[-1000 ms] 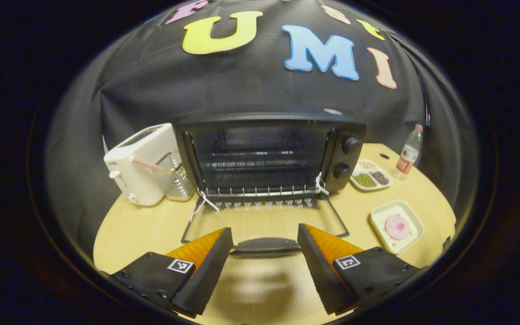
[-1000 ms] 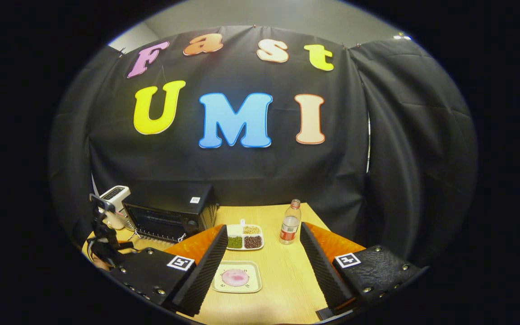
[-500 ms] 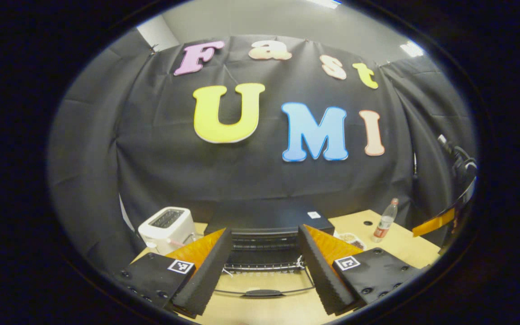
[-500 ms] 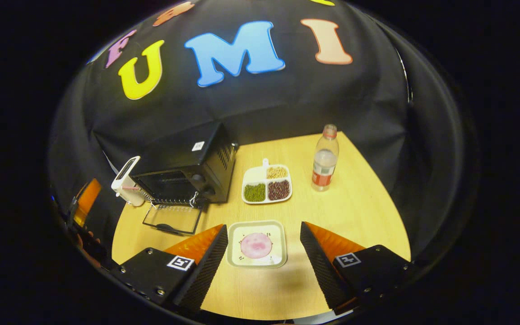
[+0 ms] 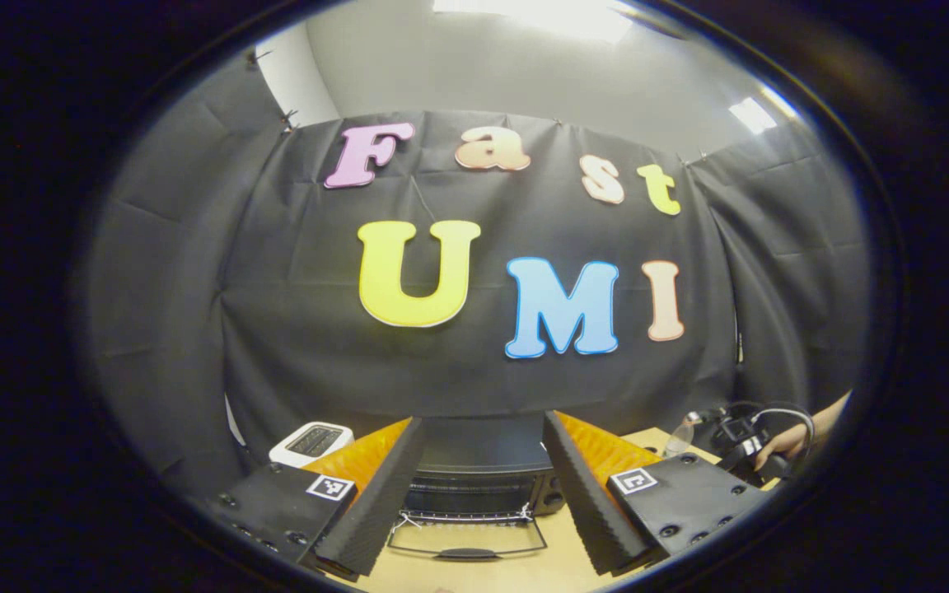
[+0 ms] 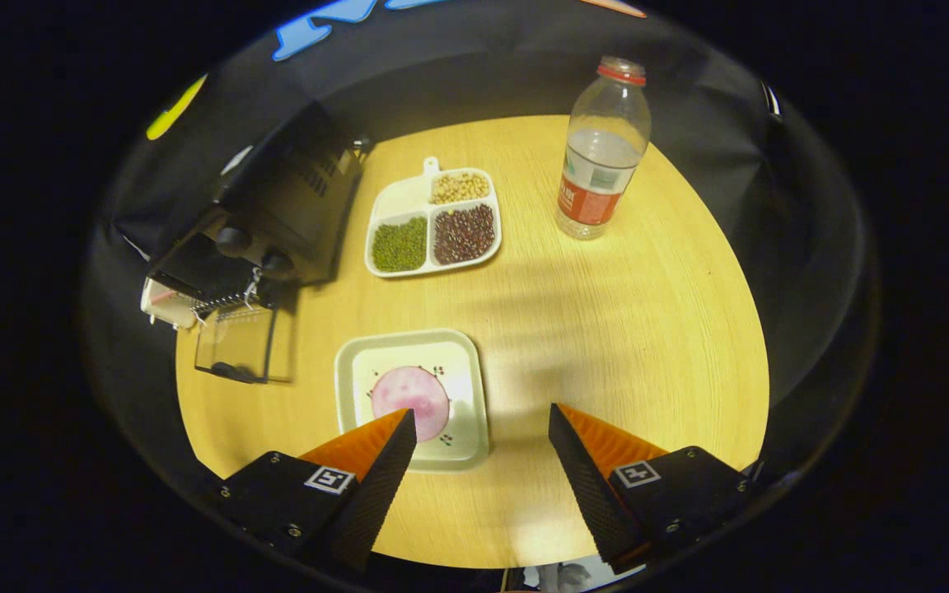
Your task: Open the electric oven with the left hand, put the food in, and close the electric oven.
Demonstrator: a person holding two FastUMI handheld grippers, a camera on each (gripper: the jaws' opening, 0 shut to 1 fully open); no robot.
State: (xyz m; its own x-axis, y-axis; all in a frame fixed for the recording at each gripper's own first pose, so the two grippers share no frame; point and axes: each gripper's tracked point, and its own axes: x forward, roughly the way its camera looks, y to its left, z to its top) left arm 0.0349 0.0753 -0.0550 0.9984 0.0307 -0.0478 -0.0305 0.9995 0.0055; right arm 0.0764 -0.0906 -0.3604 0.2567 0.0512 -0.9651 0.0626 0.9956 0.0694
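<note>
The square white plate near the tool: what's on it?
A round pink slice of food lies on the square white plate; the right tool's finger covers the plate's near corner.

The left gripper view faces level toward the oven (image 5: 479, 486); the right gripper view looks down, sharing it (image 6: 277, 222).

We see the black oven (image 6: 277, 206) at the left side of the table, with its glass door (image 6: 240, 346) open and lying flat in front. The food (image 6: 410, 391) is a round pink slice lying on a square white plate (image 6: 359, 366) near the table's middle.
</note>
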